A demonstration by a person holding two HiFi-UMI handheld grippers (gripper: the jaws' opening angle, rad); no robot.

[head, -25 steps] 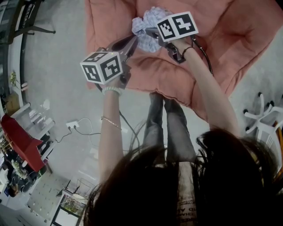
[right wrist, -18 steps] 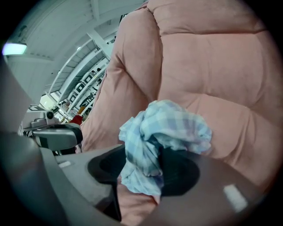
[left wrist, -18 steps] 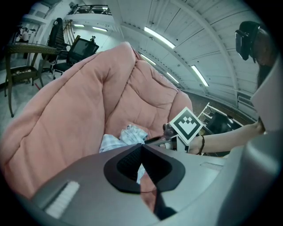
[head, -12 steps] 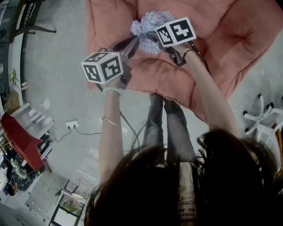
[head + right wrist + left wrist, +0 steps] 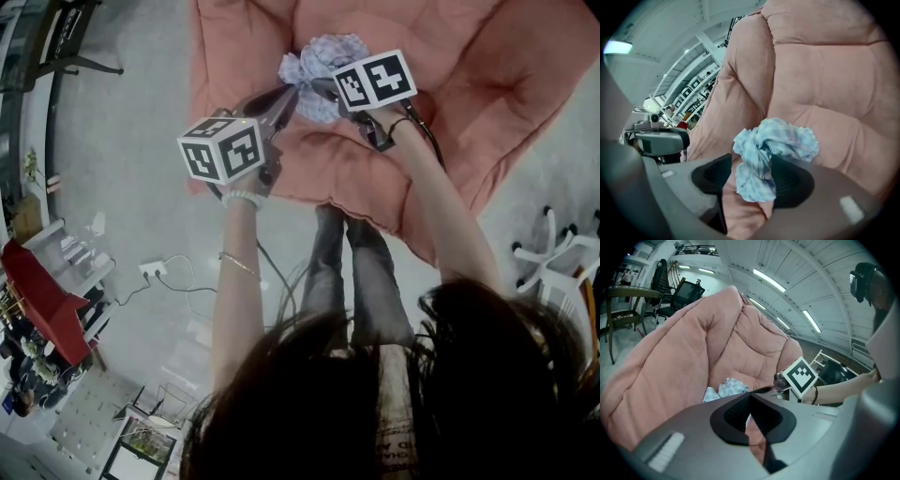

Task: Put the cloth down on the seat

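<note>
Right gripper [image 5: 747, 178] jaws spread wider than second ago; cloth [image 5: 778, 138] loose between them, bunched on seat [image 5: 825, 75]; left gripper [image 5: 750, 404] pressed together, empty; back right gripper straight out, avoid snagging folds.

A pale grey floor [image 5: 131, 169] carries a white power strip [image 5: 153, 267] with a dark cable at the left. A red sloped cover [image 5: 42, 305] sits near left, and a white chair base [image 5: 562, 253] at the right. Strip lights [image 5: 771, 281] line a white ribbed ceiling [image 5: 820, 273]. A dark office chair [image 5: 661, 273] stands far left.
</note>
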